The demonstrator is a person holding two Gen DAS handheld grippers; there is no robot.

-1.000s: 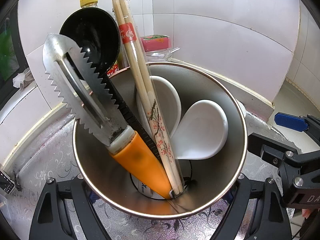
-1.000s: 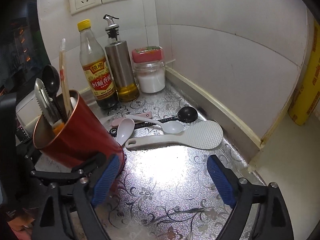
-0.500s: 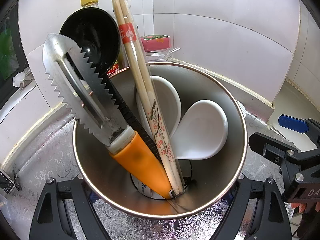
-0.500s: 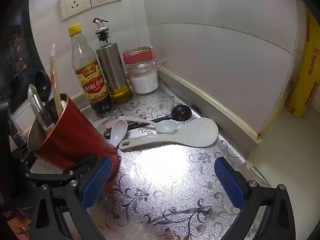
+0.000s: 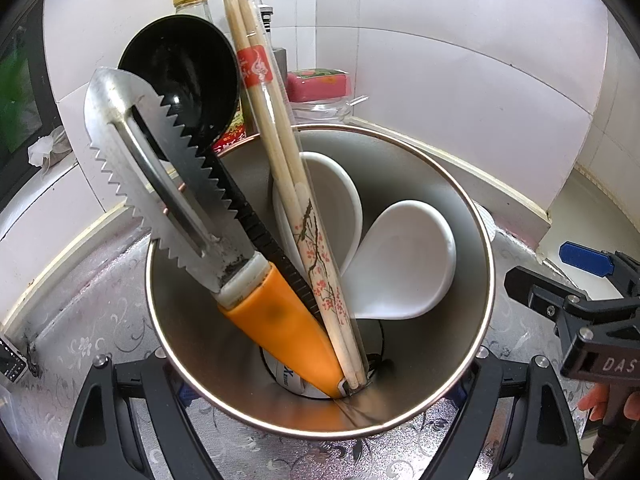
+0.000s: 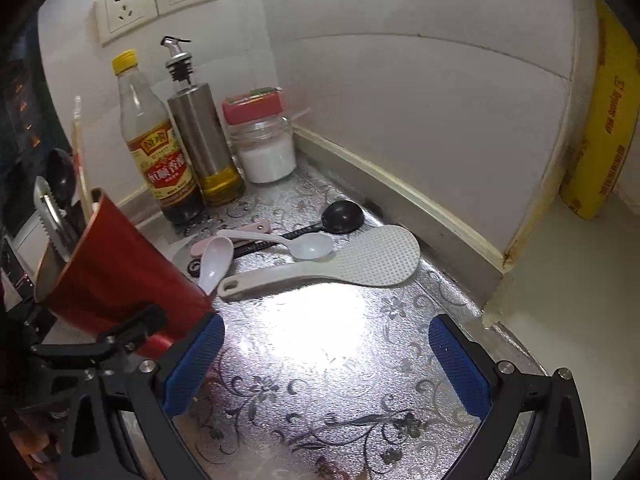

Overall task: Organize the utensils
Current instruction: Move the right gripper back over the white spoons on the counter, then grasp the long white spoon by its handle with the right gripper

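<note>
Your left gripper (image 5: 320, 420) has its fingers clamped on the red cup (image 6: 120, 276), one finger on each side of its lower wall, and the cup tilts between them with its mouth open to the left wrist camera. Inside it stand a serrated peeler with an orange handle (image 5: 276, 320), a black ladle (image 5: 180, 76), a wrapped pair of chopsticks (image 5: 280, 160) and two white spoons (image 5: 400, 260).

Your right gripper (image 6: 320, 364) has its fingers spread wide over the bare silver worktop (image 6: 320, 400), with nothing between them. Its left finger sits just beside the cup's base. Ahead of those fingers lie a white rice paddle (image 6: 340, 264), a small white spoon (image 6: 216, 256), a long white spoon (image 6: 304, 244), a black spoon (image 6: 340, 216) and a pink-handled tool (image 6: 232, 234), clustered together. Beyond them, against the wall, stand a sauce bottle (image 6: 156, 152), an oil dispenser (image 6: 204, 140) and a red-lidded jar (image 6: 264, 148).
</note>
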